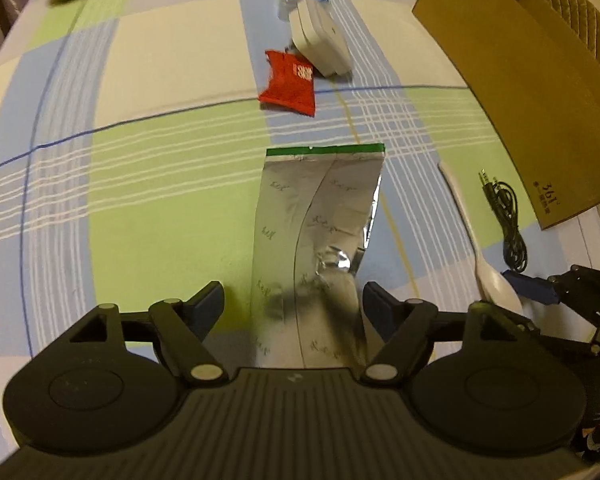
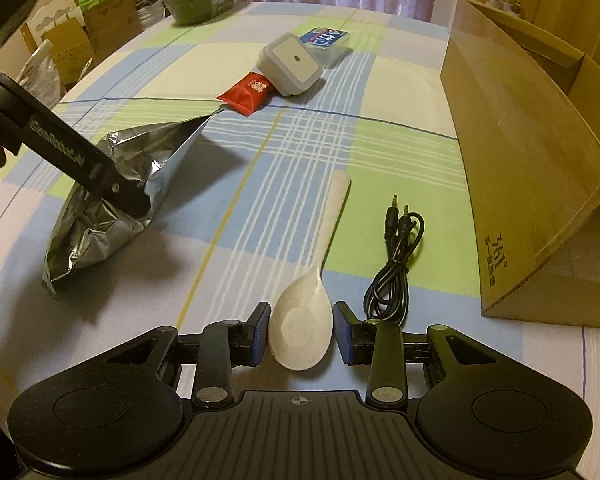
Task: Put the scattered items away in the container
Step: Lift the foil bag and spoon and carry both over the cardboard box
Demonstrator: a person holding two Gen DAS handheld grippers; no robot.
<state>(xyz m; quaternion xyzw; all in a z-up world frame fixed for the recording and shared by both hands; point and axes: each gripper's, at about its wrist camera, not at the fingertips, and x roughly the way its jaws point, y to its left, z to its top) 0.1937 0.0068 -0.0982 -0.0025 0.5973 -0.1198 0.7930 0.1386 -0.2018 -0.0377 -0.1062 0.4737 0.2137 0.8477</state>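
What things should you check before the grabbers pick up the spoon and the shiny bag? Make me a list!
1. Spoon bowl sits between the right gripper pads: ok.
2. Right pads pressing the spoon: not ok, small gaps show on both sides.
3. Silver bag lies between the left gripper pads: ok.
4. Left pads squeezing the bag: not ok, they stand apart from it.
5. Black cable clear of the spoon: ok, it lies beside it, apart.
6. Cardboard box has room inside: cannot tell, its inside is hidden.

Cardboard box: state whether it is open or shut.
Open. The cardboard box stands on the checked cloth with its flaps raised; its inside is hidden in both views.
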